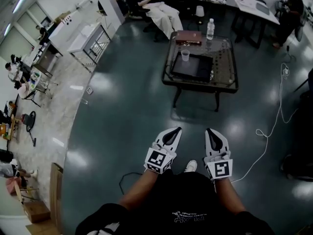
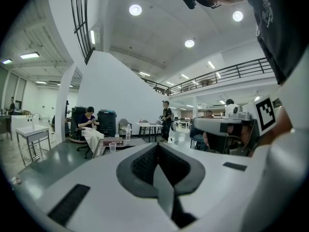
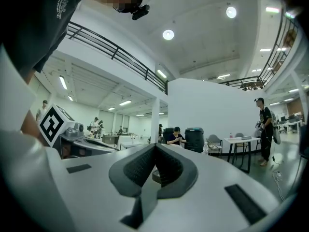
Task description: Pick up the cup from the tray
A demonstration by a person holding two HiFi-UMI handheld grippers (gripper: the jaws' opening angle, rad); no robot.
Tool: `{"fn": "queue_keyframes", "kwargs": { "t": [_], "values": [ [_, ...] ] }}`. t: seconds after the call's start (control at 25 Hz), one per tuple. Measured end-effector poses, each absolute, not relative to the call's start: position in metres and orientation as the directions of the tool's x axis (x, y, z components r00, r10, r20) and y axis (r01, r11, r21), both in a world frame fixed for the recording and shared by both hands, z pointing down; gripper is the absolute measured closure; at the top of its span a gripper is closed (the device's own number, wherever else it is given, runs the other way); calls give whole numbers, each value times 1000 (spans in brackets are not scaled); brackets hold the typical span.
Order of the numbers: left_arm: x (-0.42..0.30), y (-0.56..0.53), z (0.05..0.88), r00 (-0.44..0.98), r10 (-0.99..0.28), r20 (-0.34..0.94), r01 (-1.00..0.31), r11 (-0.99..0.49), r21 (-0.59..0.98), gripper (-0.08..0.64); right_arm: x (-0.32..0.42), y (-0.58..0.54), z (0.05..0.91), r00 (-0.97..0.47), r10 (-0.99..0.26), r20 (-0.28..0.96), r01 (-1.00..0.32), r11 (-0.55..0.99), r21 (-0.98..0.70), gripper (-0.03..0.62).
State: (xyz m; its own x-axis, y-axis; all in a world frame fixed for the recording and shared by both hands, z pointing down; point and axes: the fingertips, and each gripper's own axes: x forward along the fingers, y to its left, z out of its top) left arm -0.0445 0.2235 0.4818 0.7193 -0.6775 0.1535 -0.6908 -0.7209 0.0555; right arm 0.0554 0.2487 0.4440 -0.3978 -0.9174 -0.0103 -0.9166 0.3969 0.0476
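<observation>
Under the left gripper (image 1: 175,131) and the right gripper (image 1: 211,132) spreads a glossy dark teal floor (image 1: 122,106), with a thin white cable (image 1: 274,126) trailing across it off to the right gripper's outer side. Well ahead of both grippers stands a low dark bench with a glass top (image 1: 229,77). On it lies a flat black rectangular tray (image 1: 193,67), straight ahead of the gap between the two grippers. Beyond the tray, farther from the grippers, sits a flat brown box (image 1: 189,37).

Both grippers are held low and close to the person's body, side by side and pointing toward the bench, well apart from everything on it. The left gripper's jaws are pressed fully together with nothing between them. The right gripper's jaws likewise meet at their tips and hold nothing.

A clear plastic water bottle (image 1: 210,29) stands upright at the bench's far side, just right of the box. The clear plastic cup (image 1: 185,55) stands upright at the tray's far left corner (whether its base is fully on the tray is hard to tell), untouched.
</observation>
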Motion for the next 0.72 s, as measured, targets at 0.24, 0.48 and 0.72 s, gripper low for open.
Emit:
{"fn": "queue_keyframes", "kwargs": {
  "t": [0.24, 0.48, 0.72],
  "values": [
    [-30, 227, 477, 708, -689, 153, -702, -711, 47, 551, 79, 250, 448, -390, -921, -10, -920, 390, 36, 584],
    [-24, 213, 480, 701, -698, 144, -709, -704, 41, 551, 86, 242, 459, -390, -921, -12, -921, 390, 23, 584],
    [-20, 187, 483, 708, -694, 133, -703, -709, 43, 551, 89, 216, 461, -390, -921, -8, -920, 390, 34, 584]
  ]
}}
